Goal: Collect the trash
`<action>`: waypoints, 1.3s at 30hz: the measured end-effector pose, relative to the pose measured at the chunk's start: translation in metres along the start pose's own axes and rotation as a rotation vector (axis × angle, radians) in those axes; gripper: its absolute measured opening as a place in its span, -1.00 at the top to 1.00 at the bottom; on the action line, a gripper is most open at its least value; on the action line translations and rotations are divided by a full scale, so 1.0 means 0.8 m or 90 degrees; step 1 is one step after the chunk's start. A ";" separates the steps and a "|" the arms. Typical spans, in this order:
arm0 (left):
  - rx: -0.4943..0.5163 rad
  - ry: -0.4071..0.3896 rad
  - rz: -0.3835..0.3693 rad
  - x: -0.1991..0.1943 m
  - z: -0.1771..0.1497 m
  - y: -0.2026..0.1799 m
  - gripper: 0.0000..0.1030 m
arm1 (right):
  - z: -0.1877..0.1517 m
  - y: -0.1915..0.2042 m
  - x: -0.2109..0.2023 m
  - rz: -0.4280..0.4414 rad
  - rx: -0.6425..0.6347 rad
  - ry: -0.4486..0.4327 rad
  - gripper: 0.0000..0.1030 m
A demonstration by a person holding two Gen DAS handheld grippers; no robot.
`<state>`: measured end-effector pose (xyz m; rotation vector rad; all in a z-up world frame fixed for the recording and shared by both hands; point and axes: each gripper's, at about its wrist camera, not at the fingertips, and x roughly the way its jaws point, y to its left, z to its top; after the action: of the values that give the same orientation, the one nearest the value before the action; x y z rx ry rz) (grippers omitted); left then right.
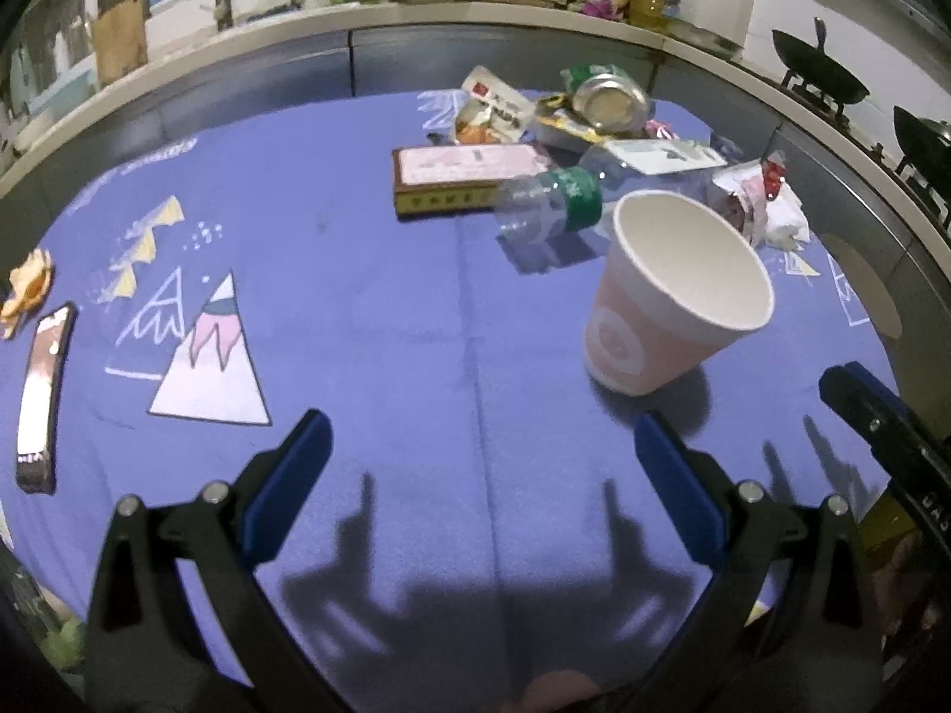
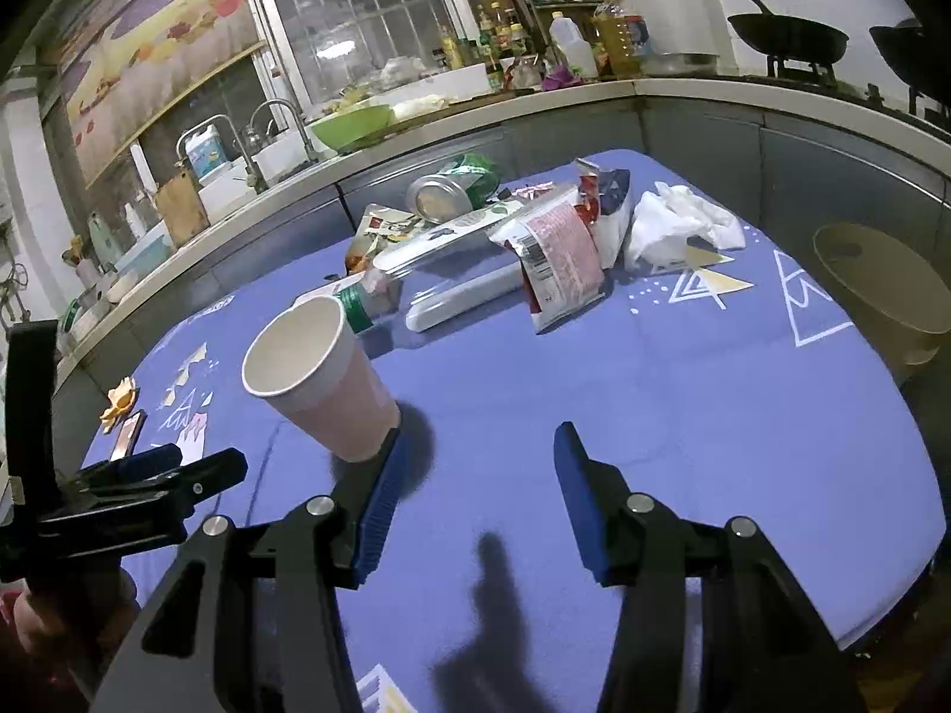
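Left gripper (image 1: 481, 463): spread wide, empty. Right gripper (image 2: 475, 475): likewise wide, empty. Paper cup (image 2: 315, 374): upright, touching my right gripper's left finger; ahead-right of my left gripper. Risk: a sideways nudge would topple this light cup.

Tablecloth (image 1: 368, 297): violet-blue, printed with white-outlined triangles and pink, white and yellow mountain shapes.
Paper cup (image 1: 665, 303): pale pink outside with a white ring motif, white inside; just ahead of the right gripper's (image 2: 475, 493) left pad.
Plastic bottle (image 1: 547, 202): clear, green label band.
Flat box (image 1: 457, 175): pink top, brown edge, yellow side strip.
Gripper pads (image 1: 297, 475): blue on black arms.
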<state>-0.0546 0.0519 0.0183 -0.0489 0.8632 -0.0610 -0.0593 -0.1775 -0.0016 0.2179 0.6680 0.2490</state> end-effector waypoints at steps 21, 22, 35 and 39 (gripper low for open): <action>-0.004 -0.020 0.035 -0.009 -0.004 -0.015 -0.91 | -0.005 -0.004 0.000 0.014 0.021 0.017 0.07; -0.005 -0.019 0.033 -0.009 -0.005 -0.015 -0.91 | -0.005 -0.005 0.001 0.016 0.023 0.020 0.07; -0.013 -0.020 0.023 -0.007 0.001 -0.008 -0.91 | 0.037 -0.005 0.008 0.055 -0.001 0.076 0.07; 0.003 -0.049 0.026 -0.018 0.018 0.006 -0.91 | 0.083 -0.021 0.008 0.281 0.148 0.150 0.07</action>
<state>-0.0529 0.0578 0.0378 -0.0297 0.7865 -0.0232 -0.0096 -0.1994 0.0406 0.5665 0.8802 0.6282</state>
